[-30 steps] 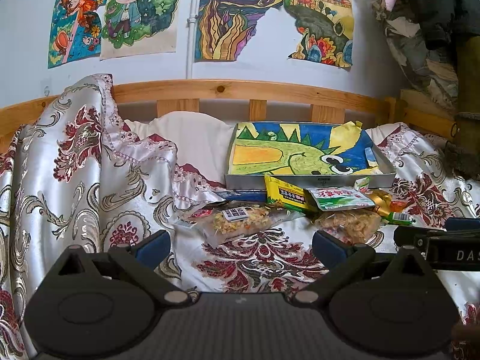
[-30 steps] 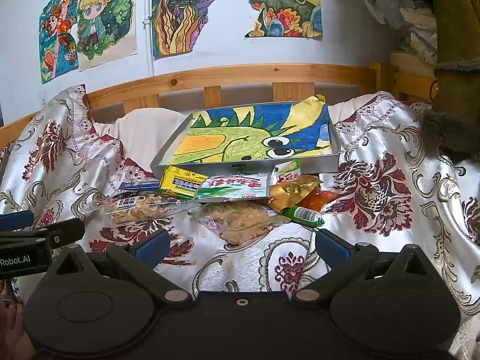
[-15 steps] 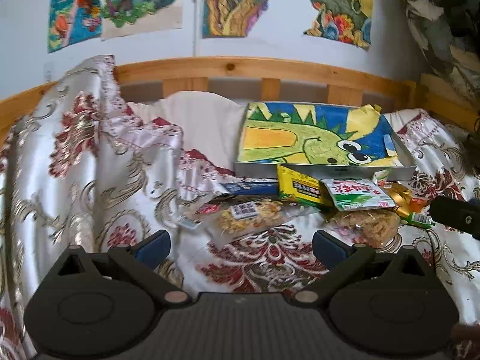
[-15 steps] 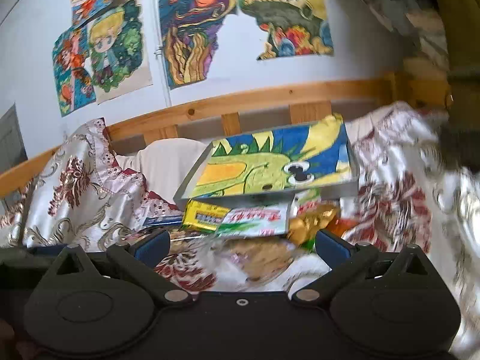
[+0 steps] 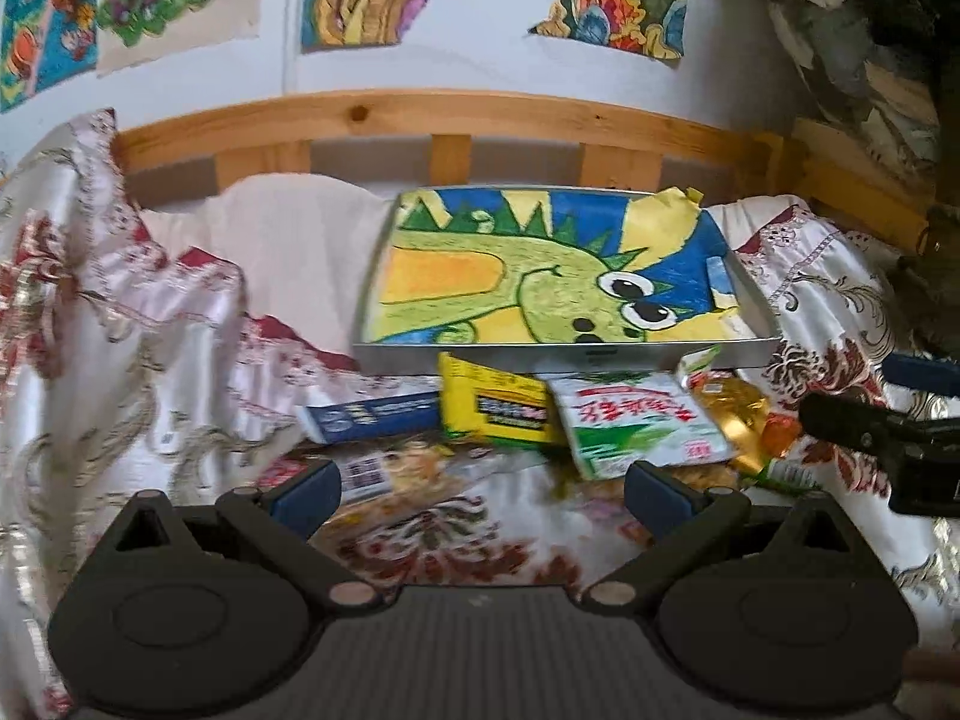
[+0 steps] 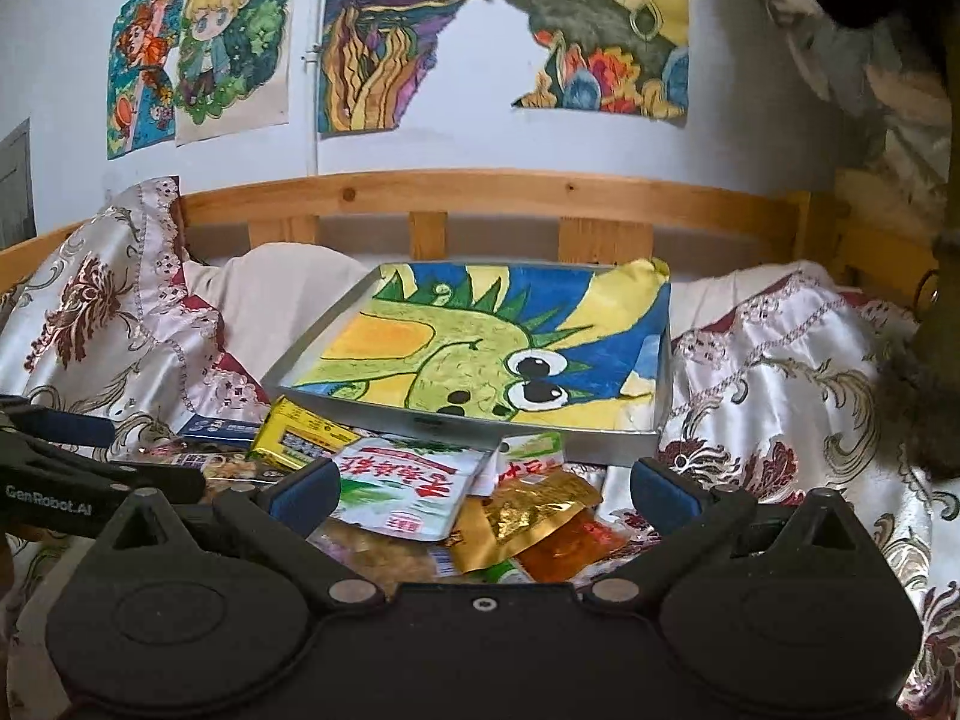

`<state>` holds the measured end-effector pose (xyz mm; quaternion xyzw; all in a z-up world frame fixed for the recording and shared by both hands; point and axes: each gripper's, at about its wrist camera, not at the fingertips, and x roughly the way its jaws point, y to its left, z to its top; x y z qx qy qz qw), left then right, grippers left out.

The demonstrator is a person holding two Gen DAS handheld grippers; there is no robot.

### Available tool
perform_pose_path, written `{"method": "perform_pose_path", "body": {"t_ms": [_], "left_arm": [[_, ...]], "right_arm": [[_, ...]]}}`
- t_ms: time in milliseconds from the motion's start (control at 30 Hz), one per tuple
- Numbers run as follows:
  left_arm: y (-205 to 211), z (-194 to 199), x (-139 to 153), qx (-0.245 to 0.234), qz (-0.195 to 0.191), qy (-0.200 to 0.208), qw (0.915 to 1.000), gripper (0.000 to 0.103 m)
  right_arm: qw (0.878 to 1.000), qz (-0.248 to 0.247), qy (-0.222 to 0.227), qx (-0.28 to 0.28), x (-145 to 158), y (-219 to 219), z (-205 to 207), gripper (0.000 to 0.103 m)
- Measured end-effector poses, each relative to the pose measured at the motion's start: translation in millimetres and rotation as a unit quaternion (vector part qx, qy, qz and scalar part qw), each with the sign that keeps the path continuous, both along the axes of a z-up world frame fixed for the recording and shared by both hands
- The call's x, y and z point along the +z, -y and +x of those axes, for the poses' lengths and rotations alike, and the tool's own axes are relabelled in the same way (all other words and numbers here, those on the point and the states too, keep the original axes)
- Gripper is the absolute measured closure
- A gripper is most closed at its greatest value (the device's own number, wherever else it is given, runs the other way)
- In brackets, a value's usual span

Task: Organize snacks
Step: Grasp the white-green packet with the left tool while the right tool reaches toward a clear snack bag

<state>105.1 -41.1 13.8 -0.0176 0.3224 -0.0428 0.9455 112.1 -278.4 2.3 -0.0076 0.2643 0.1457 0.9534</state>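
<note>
A pile of snack packets lies on the bed in front of a grey tray (image 5: pixel 564 355) lined with a dragon drawing. The pile holds a yellow packet (image 5: pixel 495 408), a green-white packet (image 5: pixel 642 423), a blue box (image 5: pixel 372 417), a clear bag of snacks (image 5: pixel 396 474) and a gold pouch (image 5: pixel 729 414). My left gripper (image 5: pixel 480 492) is open and empty just before the clear bag. My right gripper (image 6: pixel 483 489) is open and empty over the green-white packet (image 6: pixel 408 486) and gold pouch (image 6: pixel 534 507); the tray (image 6: pixel 456 427) lies behind.
A floral satin cover (image 5: pixel 150 348) drapes the bed, bunched high on the left. A wooden bed rail (image 5: pixel 420 114) and a wall with posters stand behind. Dark clothing (image 6: pixel 900 60) hangs at the right. The right gripper's finger (image 5: pixel 870 432) shows at the left view's right edge.
Both grippers have moved forward and lower toward the snack pile. The right gripper now hovers right over the packets. Nothing has been picked up.
</note>
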Motion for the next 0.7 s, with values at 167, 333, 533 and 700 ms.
{"method": "perform_pose_path", "body": {"t_ms": [167,333,533,700], "left_arm": [[6,17,-4,-0.018,-0.017,-0.019,0.9995,0.000],[11,38,-5,-0.024,-0.054,-0.045,0.9973,0.000],[23,71,-5,-0.030,-0.094,-0.088,0.9912,0.000],[44,96,-8,-0.053,-0.087,-0.119,0.9877,0.001]], "right_arm": [[0.999,-0.017,-0.036,-0.005,-9,10,11,0.001],[0.995,-0.044,-0.083,0.012,-25,7,17,0.001],[0.994,-0.013,-0.087,0.066,-29,-1,10,0.002],[0.991,-0.012,-0.086,0.104,-34,-14,9,0.003]]}}
